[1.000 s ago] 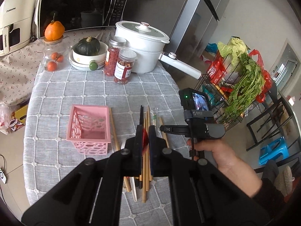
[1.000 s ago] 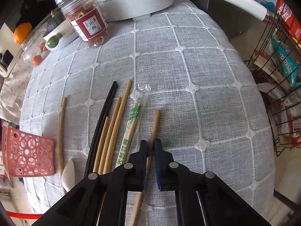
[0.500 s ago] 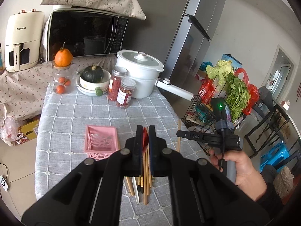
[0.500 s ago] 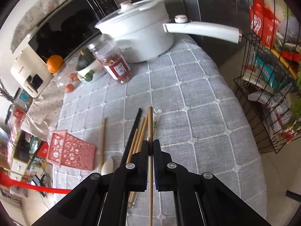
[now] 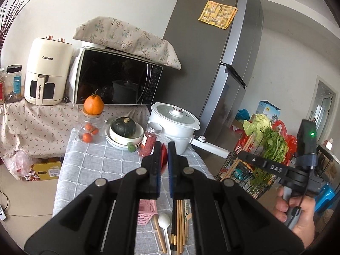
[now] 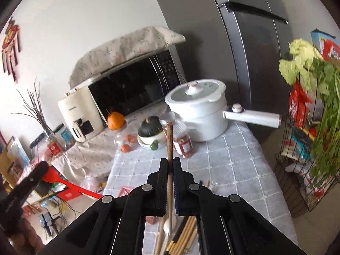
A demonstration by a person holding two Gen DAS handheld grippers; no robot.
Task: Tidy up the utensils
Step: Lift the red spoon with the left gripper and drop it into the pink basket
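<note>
Right wrist view shows the right gripper (image 6: 170, 167) clamped on a single brown wooden chopstick (image 6: 169, 140), raised clear of the grey checked tablecloth (image 6: 233, 170) evidently for transfer, while the left gripper (image 5: 163, 157) pinches a red-handled utensil (image 6: 70, 183).

Grippers: the left gripper (image 5: 163, 148) and right gripper (image 6: 170, 165) are matt black plastic with bare metal pivot pins. Chopstick (image 6: 169, 148): plain matt wood, held between the right jaws. Chopsticks (image 5: 180, 223) on the table: pale wood and glossy black. Spoon (image 5: 164, 227): smooth white plastic. Basket (image 5: 146, 212): pink perforated plastic. Tablecloth (image 5: 95, 165): grey woven cloth, rough, with a stitched grid. Pot (image 5: 174, 125): glossy white body with a clear glass lid. Fridge (image 5: 208, 63): brushed grey metal, with a yellow paper sheet (image 5: 217, 13) on it. Microwave (image 5: 116, 82): glossy black door under a flowered cloth cover (image 5: 127, 38).
</note>
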